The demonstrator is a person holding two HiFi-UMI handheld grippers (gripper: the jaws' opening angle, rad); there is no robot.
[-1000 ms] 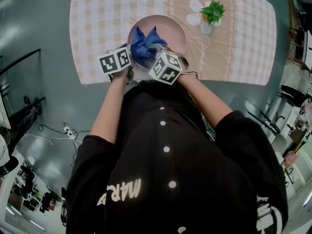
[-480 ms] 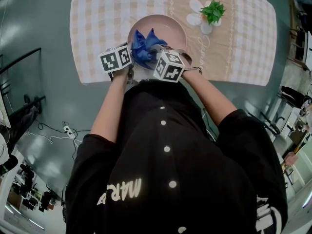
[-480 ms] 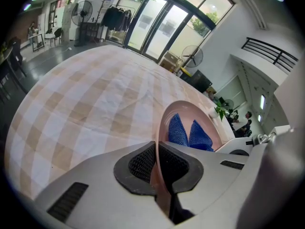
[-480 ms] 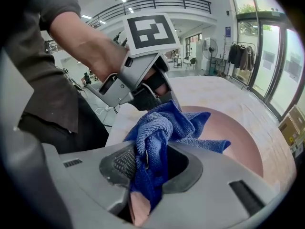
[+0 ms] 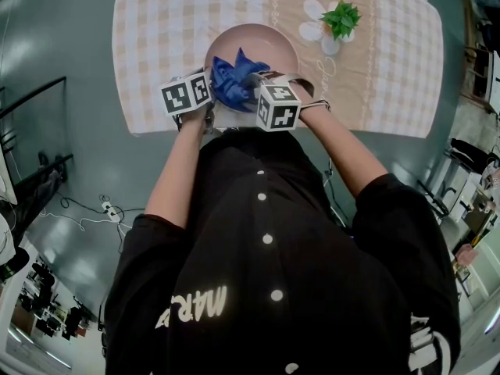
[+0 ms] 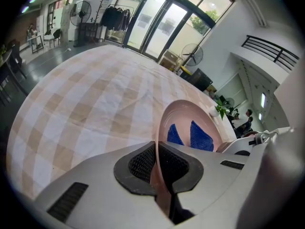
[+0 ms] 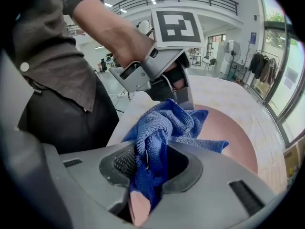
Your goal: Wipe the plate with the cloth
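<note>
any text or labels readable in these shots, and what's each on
"MAR": white print on the person's black shirt, upside down, rest lost in a fold.
Cursive lettering on the tablecloth: too small to read.
Marker cubes: black-and-white square patterns, no letters.
Blue sign by the glass doors: too blurred to read.

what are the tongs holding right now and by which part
Left tongs pinch the pink plate by its near rim; right tongs clamp the blue cloth by a bunched fold.
</note>
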